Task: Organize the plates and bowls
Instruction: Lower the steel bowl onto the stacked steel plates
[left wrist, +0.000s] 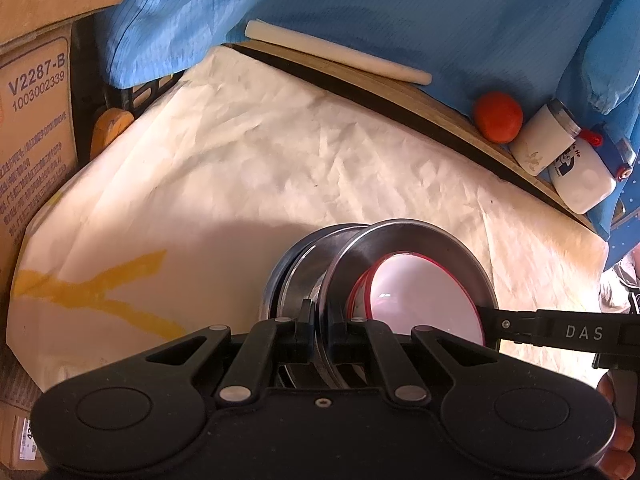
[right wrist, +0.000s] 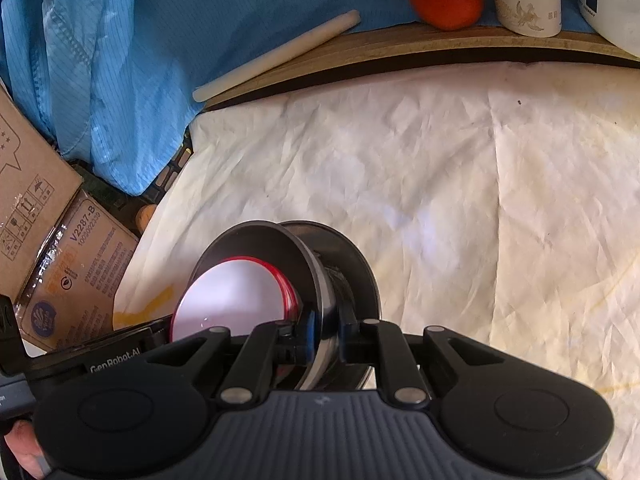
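Crumpled white cloth (left wrist: 280, 168) is covering the table, with an orange (left wrist: 498, 117) and bottles lining its far edge. Both tools are gripping one stack of dishes from opposite sides: the left gripper (left wrist: 319, 334) and right gripper (right wrist: 322, 338) are each clenching the steel bowl's rim (left wrist: 400, 230), probably sharing its weight. A red-rimmed plate (left wrist: 424, 300) is nesting inside, above the cloth.
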The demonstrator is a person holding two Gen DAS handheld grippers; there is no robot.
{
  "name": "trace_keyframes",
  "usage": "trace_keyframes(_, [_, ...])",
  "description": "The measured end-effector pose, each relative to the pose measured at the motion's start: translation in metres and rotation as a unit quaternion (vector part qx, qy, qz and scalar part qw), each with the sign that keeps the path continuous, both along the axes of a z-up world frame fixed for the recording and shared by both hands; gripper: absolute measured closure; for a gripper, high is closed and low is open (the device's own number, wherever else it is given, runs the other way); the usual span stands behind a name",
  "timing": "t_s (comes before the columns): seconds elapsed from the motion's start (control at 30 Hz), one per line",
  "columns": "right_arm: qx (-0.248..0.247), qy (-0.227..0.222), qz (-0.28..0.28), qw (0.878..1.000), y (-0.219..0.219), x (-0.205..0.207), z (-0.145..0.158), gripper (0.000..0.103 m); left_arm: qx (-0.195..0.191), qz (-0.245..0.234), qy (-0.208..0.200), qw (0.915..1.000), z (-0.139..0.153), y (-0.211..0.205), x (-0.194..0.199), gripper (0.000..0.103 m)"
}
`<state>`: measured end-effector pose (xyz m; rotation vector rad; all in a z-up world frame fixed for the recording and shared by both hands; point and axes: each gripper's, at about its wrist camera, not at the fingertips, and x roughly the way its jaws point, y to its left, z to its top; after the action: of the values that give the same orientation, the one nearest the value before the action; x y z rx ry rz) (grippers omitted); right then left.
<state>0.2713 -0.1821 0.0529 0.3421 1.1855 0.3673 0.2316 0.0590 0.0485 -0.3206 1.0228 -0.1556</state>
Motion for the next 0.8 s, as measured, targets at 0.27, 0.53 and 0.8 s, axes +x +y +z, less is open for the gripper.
trace_keyframes(0.27, [0.001,0.004,0.002,1.000,0.0004,0.0006,-0.0018,0.090,0.000,0.001,0.005,1.0000,-0.0025,-0.0006,0.0009,0.100])
trace_keyframes(0.53, [0.001,0.009,0.005,1.000,0.0015,0.0029,-0.0055,0.090,-0.002,0.002,0.013,0.9999,-0.0054,0.0004,0.0029,0.100])
trace_keyframes(0.8, [0.000,0.011,0.006,1.000,0.0031,0.0052,-0.0071,0.090,-0.003,0.006,0.017,0.9998,-0.0071,0.0007,0.0041,0.100])
